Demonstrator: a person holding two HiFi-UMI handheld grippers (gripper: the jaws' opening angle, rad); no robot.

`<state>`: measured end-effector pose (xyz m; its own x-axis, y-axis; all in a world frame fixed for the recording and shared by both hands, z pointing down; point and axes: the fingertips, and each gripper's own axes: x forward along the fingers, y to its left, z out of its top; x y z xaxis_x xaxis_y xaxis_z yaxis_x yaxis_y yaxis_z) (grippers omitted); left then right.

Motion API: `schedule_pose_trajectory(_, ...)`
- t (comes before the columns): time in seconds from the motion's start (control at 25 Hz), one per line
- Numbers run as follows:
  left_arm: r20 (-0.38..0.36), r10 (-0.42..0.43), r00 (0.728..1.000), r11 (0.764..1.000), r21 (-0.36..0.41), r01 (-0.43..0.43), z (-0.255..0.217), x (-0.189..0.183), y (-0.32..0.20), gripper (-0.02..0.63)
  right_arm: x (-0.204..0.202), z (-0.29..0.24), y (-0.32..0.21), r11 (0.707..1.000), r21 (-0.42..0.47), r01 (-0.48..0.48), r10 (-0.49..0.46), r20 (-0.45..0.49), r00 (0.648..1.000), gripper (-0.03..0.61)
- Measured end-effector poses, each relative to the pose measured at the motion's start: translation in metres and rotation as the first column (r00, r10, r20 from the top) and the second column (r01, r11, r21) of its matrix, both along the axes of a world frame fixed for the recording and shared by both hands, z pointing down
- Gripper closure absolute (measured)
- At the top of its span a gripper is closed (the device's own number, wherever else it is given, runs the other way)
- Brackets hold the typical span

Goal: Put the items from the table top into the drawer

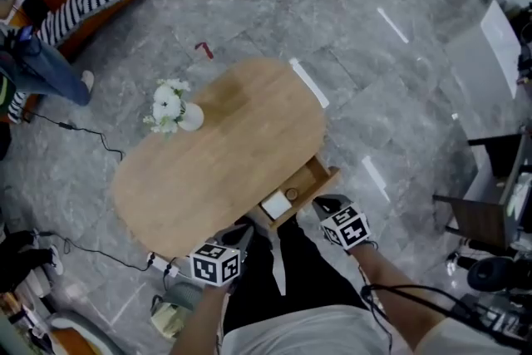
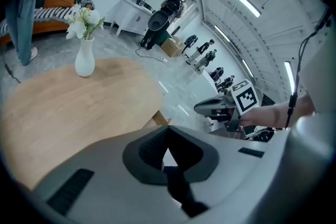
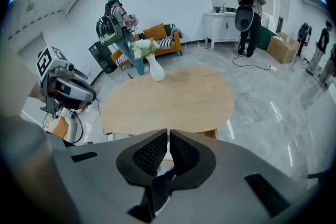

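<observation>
Drawer open; wooden table (marbled floor).

head view: high overhead, facing steeply down, table at centre, drawer at 5 o'clock | left gripper view: low by table's near edge, vase at 10 o'clock | right gripper view: higher, farther back, vase at 12 o'clock | shared: table, vase

White shirt, black-white marker cubes, black fingers
</observation>
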<state>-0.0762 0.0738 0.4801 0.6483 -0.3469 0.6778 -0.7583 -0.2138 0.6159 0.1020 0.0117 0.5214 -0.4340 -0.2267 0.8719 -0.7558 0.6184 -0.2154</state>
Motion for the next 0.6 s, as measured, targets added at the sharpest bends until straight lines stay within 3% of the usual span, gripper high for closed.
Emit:
schedule_pose_trajectory(0.32,-0.006,0.104,0.995,0.989,0.103,-0.103,-0.067,-0.004,0.011,0.612,-0.005,-0.079,0.012,0.987,0.033,-0.159,0.153,0.133,0.979,0.541)
schedule_pose_trajectory(0.6,0.042,0.212,0.976,0.964,0.158,-0.215,-0.124,-0.005,0.028,0.612,-0.014,-0.142,0.038,0.973,0.091,-0.210,0.187,0.215,0.959,0.541)
